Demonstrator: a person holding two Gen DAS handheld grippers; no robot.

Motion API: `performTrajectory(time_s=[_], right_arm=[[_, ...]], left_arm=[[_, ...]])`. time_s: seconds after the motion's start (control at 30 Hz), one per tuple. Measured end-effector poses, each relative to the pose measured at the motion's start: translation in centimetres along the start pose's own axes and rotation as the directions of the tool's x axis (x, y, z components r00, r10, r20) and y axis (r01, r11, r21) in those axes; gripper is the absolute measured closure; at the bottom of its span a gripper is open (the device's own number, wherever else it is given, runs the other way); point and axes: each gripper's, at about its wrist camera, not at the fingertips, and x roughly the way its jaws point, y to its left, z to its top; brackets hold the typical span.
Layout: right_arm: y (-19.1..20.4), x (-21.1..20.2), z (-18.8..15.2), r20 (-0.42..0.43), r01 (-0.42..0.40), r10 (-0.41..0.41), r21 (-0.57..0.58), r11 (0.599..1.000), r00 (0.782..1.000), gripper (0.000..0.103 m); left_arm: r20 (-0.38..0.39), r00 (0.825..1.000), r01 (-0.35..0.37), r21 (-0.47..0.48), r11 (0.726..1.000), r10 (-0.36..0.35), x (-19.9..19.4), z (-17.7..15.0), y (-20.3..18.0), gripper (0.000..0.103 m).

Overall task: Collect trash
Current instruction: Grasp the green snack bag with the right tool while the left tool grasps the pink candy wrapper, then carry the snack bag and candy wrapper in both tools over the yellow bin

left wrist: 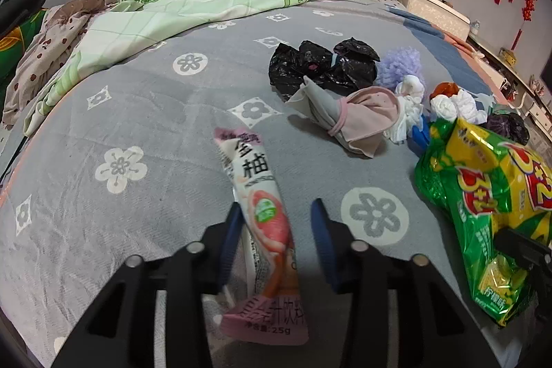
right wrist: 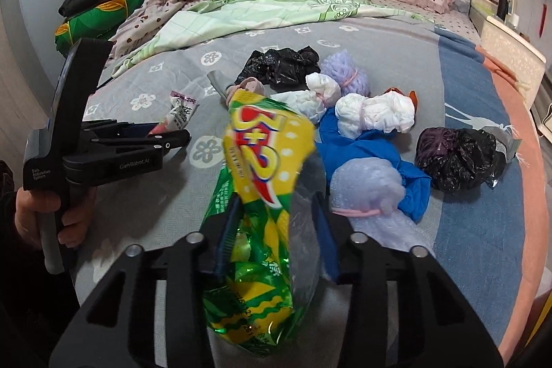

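Wrappers between the fingers, trash on the bed

Wrappers are what both grippers have. The left gripper [left wrist: 276, 212] has a long pink and white candy wrapper [left wrist: 265, 223] standing up between its blue fingers [left wrist: 230, 230]. The wrapper leans on the left finger, and there is a gap to the right finger, so the fingers look half wide and I cannot tell if they pinch it. The right gripper [right wrist: 276, 216] has a big green and yellow snack bag [right wrist: 262, 195] between its fingers [right wrist: 229, 230]. Its fingers are also apart with the bag bunched in the gap; I cannot tell if the grip is tight.

Both wrappers look very light, thin and crinkly. They are probably slippery and bend easily, so a floppy end could slide out. I think the best place to hold is the flat sealed edge or the middle, pinched firmly.

Beyond the fingers, on the grey flower bed cover [left wrist: 138, 112], lie black plastic bags [left wrist: 321, 64], white tied bundles [right wrist: 376, 112], a purple fluffy ball [right wrist: 345, 75] and a blue bag [right wrist: 362, 147]. They look soft and squashy.

No trash bin shows anywhere. The bottom of the snack bag is hidden behind the gripper. What is inside the tied bags cannot be seen.
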Motion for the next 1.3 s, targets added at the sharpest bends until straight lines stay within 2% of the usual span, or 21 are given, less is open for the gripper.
performTrajectory(time_s=[0.07, 0.13, 0.33, 0.67, 0.83, 1.07, 1.3], right_arm=[[-0.1, 0.1, 0.0, -0.004, -0.006, 0.006, 0.005, 1.0, 1.0, 0.08], [-0.1, 0.4, -0.1, -0.014, -0.016, 0.016, 0.01, 1.0, 1.0, 0.082], [0.0, -0.6, -0.4, 0.009, -0.028, 0.028, 0.015, 0.999, 1.0, 0.091], [0.2, -3.9, -0.9, 0.065, -0.047, 0.043, 0.066, 0.997, 0.997, 0.093], [0.8, -5.8, -1.4, 0.076, -0.049, 0.042, 0.095, 0.994, 0.996, 0.093], [1.2, -5.6, -2.4, 0.018, -0.017, 0.015, 0.13, 0.991, 1.0, 0.1], [0.6, -7.9, -2.8, 0.055, -0.022, 0.012, 0.177, 0.984, 0.998, 0.101]], left_arm=[[-0.003, 1.0, 0.002, -0.002, 1.0, -0.002, 0.1, 0.0, 0.0, 0.076], [-0.005, 1.0, 0.002, -0.005, 1.0, -0.002, 0.1, 0.0, 0.1, 0.08], [0.0, 1.0, 0.013, -0.011, 1.0, -0.013, -0.2, -0.1, 0.4, 0.081], [0.095, 0.995, 0.025, -0.016, 1.0, -0.023, -3.4, -0.3, 0.8, 0.082], [0.112, 0.993, 0.041, -0.006, 0.999, -0.04, -5.0, -1.0, 0.5, 0.082], [0.122, 0.99, 0.071, 0.005, 0.997, -0.071, -6.5, -1.6, -0.4, 0.082], [0.145, 0.986, 0.081, 0.024, 0.996, -0.083, -8.0, -2.0, -1.0, 0.082]])
